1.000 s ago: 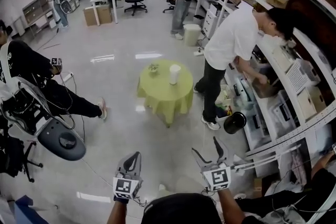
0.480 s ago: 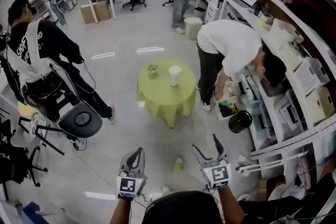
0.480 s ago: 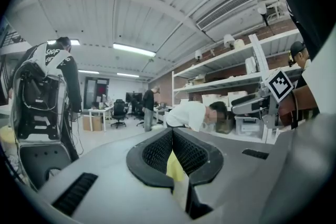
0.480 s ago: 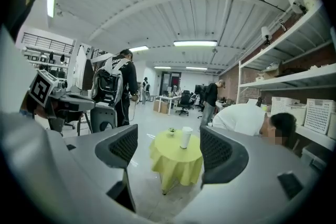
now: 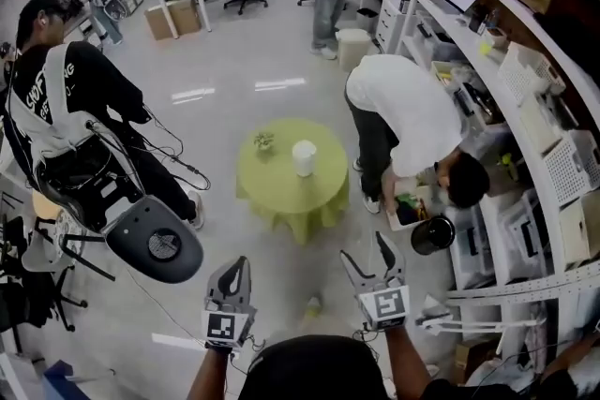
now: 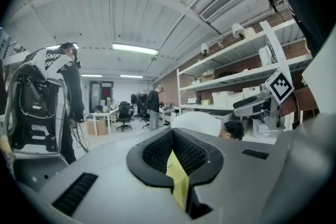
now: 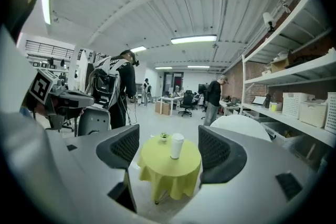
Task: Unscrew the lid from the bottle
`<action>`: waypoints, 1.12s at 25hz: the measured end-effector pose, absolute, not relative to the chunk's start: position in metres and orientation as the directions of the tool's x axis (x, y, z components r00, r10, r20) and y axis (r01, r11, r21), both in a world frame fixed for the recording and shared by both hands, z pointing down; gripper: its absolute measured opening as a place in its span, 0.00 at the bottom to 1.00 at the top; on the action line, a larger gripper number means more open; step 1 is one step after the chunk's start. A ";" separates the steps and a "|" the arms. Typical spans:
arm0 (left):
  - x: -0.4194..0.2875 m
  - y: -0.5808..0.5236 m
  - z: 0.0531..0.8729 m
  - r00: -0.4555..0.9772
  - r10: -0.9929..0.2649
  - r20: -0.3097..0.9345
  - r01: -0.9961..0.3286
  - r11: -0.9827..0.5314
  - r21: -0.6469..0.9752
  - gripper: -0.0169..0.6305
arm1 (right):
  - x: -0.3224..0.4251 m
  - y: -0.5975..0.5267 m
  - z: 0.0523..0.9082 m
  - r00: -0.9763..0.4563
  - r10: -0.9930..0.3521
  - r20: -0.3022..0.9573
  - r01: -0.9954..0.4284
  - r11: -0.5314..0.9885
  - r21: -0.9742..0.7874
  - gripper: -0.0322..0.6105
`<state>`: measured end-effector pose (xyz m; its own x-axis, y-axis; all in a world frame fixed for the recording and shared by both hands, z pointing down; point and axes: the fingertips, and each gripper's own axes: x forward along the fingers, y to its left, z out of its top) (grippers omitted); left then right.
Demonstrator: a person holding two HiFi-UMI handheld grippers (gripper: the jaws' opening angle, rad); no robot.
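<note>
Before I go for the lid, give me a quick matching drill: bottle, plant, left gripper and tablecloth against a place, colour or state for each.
Things:
1. bottle
2. small plant
3. left gripper
4. tablecloth

Descriptions:
A. yellow-green, draped over a round top
B. jaws shut, nothing held
C. white, upright, near the tablecloth's middle
D. greenish, near the tablecloth's far left edge

Pairs: 1-C, 2-D, 3-B, 4-A
</note>
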<state>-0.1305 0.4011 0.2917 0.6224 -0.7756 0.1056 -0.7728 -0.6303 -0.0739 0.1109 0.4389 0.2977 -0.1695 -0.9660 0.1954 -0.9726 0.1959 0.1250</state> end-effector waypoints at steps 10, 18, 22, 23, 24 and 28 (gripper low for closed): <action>-0.077 0.354 0.305 0.607 -0.782 0.138 -0.784 -0.618 -0.054 0.05 | 0.128 0.385 0.317 -0.301 -0.914 0.272 -0.926 0.348 0.144 0.55; -0.075 0.309 0.327 0.600 -0.778 0.188 -0.789 -0.614 -0.024 0.05 | 0.116 0.343 0.324 -0.401 -0.866 0.298 -0.879 0.456 0.141 0.54; -0.079 0.267 0.335 0.611 -0.775 0.164 -0.781 -0.624 -0.039 0.05 | 0.108 0.310 0.333 -0.388 -0.854 0.347 -0.865 0.468 0.183 0.53; -0.075 0.254 0.338 0.618 -0.770 0.159 -0.775 -0.630 -0.041 0.05 | 0.110 0.299 0.335 -0.385 -0.853 0.352 -0.865 0.467 0.186 0.53; -0.069 0.240 0.340 0.626 -0.764 0.158 -0.769 -0.638 -0.041 0.05 | 0.113 0.287 0.337 -0.383 -0.851 0.359 -0.865 0.467 0.184 0.53; -0.054 0.185 0.347 0.664 -0.730 0.164 -0.736 -0.676 -0.033 0.05 | 0.109 0.243 0.338 -0.422 -0.806 0.414 -0.833 0.525 0.175 0.53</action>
<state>-0.0539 0.1854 0.3475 0.6636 -0.7298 0.1642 -0.7358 -0.6764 -0.0329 0.1087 0.2427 0.3379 -0.4217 -0.8065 0.4145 -0.8327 0.5253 0.1751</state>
